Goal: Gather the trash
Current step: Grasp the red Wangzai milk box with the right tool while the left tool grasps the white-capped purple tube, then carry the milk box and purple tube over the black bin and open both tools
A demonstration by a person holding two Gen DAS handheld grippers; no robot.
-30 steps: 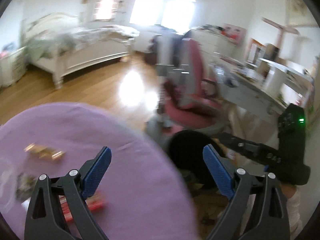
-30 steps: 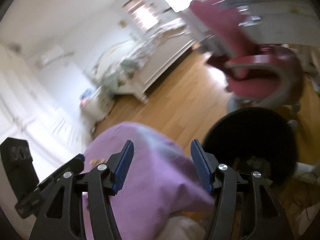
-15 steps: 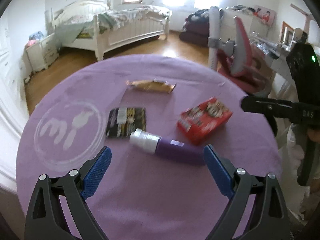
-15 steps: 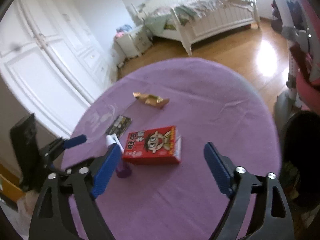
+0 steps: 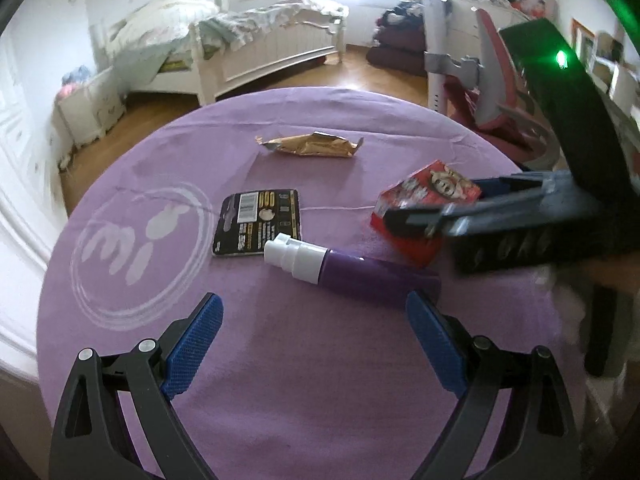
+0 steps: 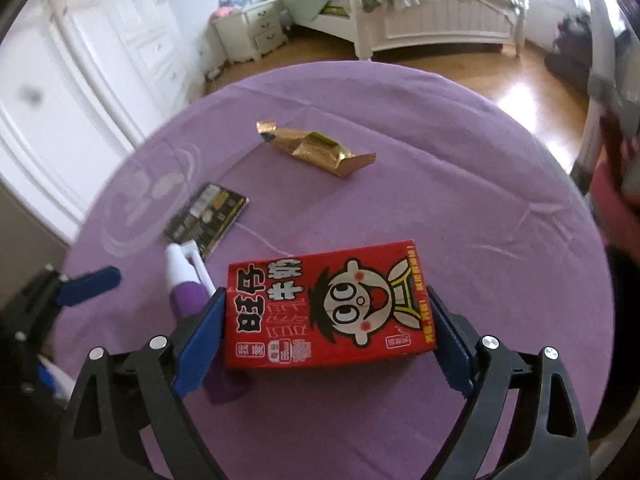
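On the round purple table (image 5: 280, 380) lie a red milk carton (image 6: 324, 304), a purple bottle with a white cap (image 5: 352, 270), a black card package (image 5: 260, 222) and a gold wrapper (image 5: 310, 145). My right gripper (image 6: 324, 328) is open with its fingers on either side of the red carton, which rests on the cloth. It also shows in the left wrist view (image 5: 420, 220) over the carton (image 5: 424, 196). My left gripper (image 5: 314, 344) is open and empty, just short of the purple bottle.
A white bed (image 5: 260, 48) and a nightstand (image 5: 90, 108) stand beyond the table on the wooden floor. A pink desk chair (image 5: 500, 92) is at the right. White wardrobe doors (image 6: 60, 92) are at the left.
Both grippers swung from the bin and chair back over the table. The right gripper moved down onto the red carton and now straddles it. The left gripper came closer to the purple bottle.
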